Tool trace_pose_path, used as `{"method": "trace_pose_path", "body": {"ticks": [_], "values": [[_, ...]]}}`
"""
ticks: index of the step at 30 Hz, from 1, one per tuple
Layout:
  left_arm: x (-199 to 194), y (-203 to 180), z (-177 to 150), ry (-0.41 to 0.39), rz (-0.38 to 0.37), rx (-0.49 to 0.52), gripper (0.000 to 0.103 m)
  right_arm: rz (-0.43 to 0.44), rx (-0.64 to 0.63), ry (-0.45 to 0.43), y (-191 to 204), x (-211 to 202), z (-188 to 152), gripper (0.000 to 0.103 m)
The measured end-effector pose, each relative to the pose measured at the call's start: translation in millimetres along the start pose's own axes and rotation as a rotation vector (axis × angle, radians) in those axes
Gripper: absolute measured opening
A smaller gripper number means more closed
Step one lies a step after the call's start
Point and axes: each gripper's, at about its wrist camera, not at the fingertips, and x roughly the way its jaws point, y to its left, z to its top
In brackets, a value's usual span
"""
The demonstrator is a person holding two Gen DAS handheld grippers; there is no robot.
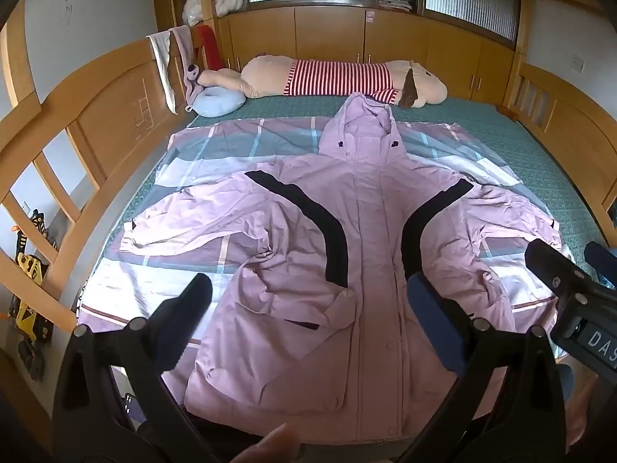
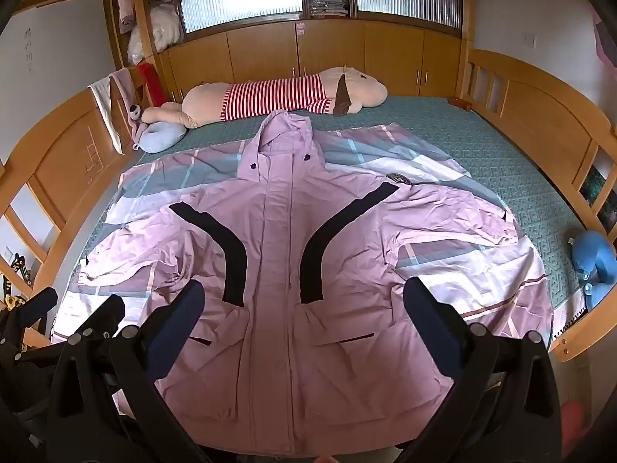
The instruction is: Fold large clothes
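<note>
A large pink hooded jacket (image 1: 370,239) (image 2: 277,254) with black curved stripes lies front up and spread flat on the bed, hood toward the far end, both sleeves out to the sides. My left gripper (image 1: 308,293) hovers open above its lower half, nothing between the fingers. My right gripper (image 2: 304,297) also hangs open over the jacket's waist, holding nothing. The right gripper (image 1: 559,270) shows at the right edge of the left wrist view, and the left gripper (image 2: 77,308) shows at the lower left of the right wrist view.
A checked sheet (image 1: 216,150) (image 2: 443,169) lies under the jacket on a green mattress (image 2: 501,162). A long plush toy (image 1: 339,77) in a striped shirt lies along the far end. Wooden bed rails (image 1: 96,115) (image 2: 540,115) close both sides. A blue cushion (image 2: 594,258) sits at the right.
</note>
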Motion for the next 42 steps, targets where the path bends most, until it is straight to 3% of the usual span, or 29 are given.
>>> {"method": "trace_pose_path", "body": {"ticks": [42], "values": [[5.8,1.7,-5.4,0.005,0.005,0.001,0.101,-0.009,-0.003,0.018,-3.5,7.0,-6.6,0.102]]}}
